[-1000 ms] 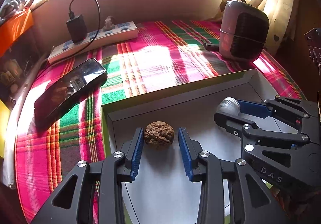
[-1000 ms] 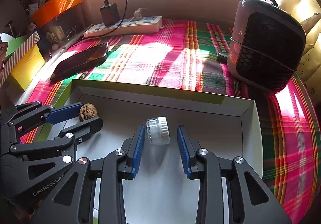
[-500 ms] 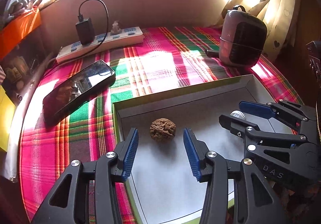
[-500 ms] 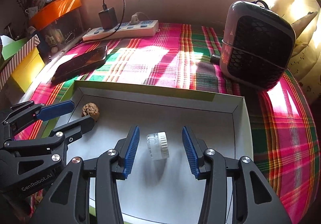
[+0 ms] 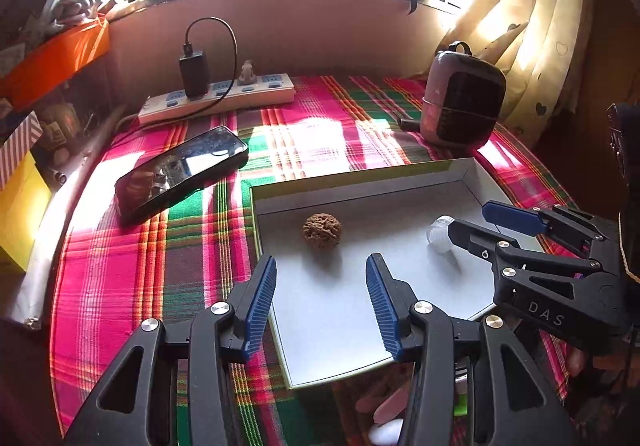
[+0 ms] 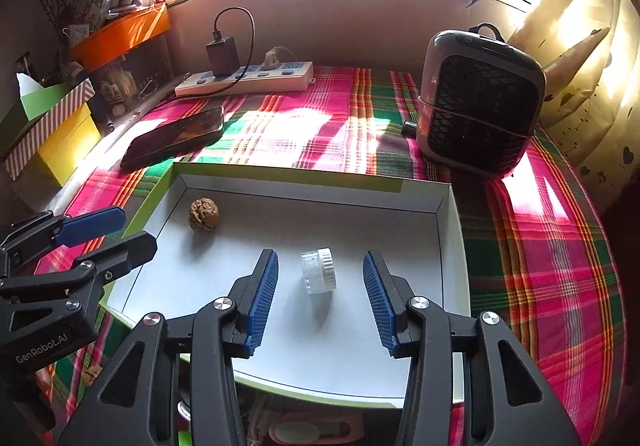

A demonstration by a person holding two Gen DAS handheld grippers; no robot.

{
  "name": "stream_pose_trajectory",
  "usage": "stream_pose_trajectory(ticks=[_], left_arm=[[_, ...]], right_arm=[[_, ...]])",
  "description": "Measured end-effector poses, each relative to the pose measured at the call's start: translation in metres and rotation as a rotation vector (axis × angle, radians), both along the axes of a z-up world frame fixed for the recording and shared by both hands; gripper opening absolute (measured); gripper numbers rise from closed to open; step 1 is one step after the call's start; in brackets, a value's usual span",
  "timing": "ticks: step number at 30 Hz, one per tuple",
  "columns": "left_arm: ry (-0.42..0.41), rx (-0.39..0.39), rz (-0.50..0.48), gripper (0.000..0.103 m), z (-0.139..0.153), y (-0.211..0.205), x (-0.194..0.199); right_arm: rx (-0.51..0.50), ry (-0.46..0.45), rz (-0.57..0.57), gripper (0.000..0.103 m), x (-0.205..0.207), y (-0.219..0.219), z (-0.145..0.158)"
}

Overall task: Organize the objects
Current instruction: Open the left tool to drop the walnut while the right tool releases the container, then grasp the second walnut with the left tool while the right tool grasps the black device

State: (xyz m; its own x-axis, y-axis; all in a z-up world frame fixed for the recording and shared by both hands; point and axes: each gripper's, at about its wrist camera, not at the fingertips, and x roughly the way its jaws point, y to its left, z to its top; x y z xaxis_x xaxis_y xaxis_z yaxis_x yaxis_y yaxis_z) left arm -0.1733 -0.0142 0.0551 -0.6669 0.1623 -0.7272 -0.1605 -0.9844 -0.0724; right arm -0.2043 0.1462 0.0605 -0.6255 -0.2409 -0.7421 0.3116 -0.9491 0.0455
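Observation:
A brown walnut (image 5: 322,229) lies in a shallow white tray with a green rim (image 5: 360,176), near its left wall; it also shows in the right wrist view (image 6: 204,215). A small clear jar with a white ribbed cap (image 6: 318,271) lies on its side in the tray (image 6: 452,246), and shows in the left wrist view (image 5: 440,234). My left gripper (image 5: 322,282) is open and empty, behind the walnut and apart from it. My right gripper (image 6: 320,286) is open, its jaws on either side of the jar without touching it.
A black phone (image 5: 180,170) lies on the plaid cloth left of the tray. A white power strip with a black charger (image 5: 218,100) sits at the back. A small heater (image 6: 478,102) stands at the back right. Boxes (image 6: 52,130) line the left edge.
Both grippers have opened wider and pulled back and up from the tray. The walnut and the jar stay lying in the tray, now farther ahead of the fingers.

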Motion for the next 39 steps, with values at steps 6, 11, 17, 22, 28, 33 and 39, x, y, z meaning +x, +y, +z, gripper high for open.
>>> stream_pose_trajectory(ticks=[6,11,17,22,28,33,39], left_arm=[[0.013,0.015,0.014,0.046,0.003,-0.006,0.022],[0.027,0.035,0.027,0.046,0.003,-0.013,0.043],[0.014,0.072,0.043,0.046,-0.004,-0.023,0.068],[0.021,0.054,0.025,0.046,-0.007,-0.024,0.085],[0.011,0.085,0.035,0.046,-0.014,-0.034,0.1],[-0.005,0.1,0.05,0.046,-0.021,-0.042,0.111],[-0.038,0.114,0.04,0.047,-0.031,-0.043,0.119]], right_arm=[[-0.02,0.022,-0.009,0.046,0.02,0.009,0.008],[-0.03,0.035,-0.013,0.045,0.038,0.016,0.01],[-0.03,0.05,-0.021,0.045,0.059,0.025,0.01],[-0.027,0.059,-0.037,0.045,0.075,0.033,0.007],[-0.027,0.056,-0.065,0.046,0.09,0.047,0.002],[-0.017,0.05,-0.099,0.057,0.098,0.059,-0.005],[-0.01,0.021,-0.102,0.059,0.097,0.055,-0.016]])
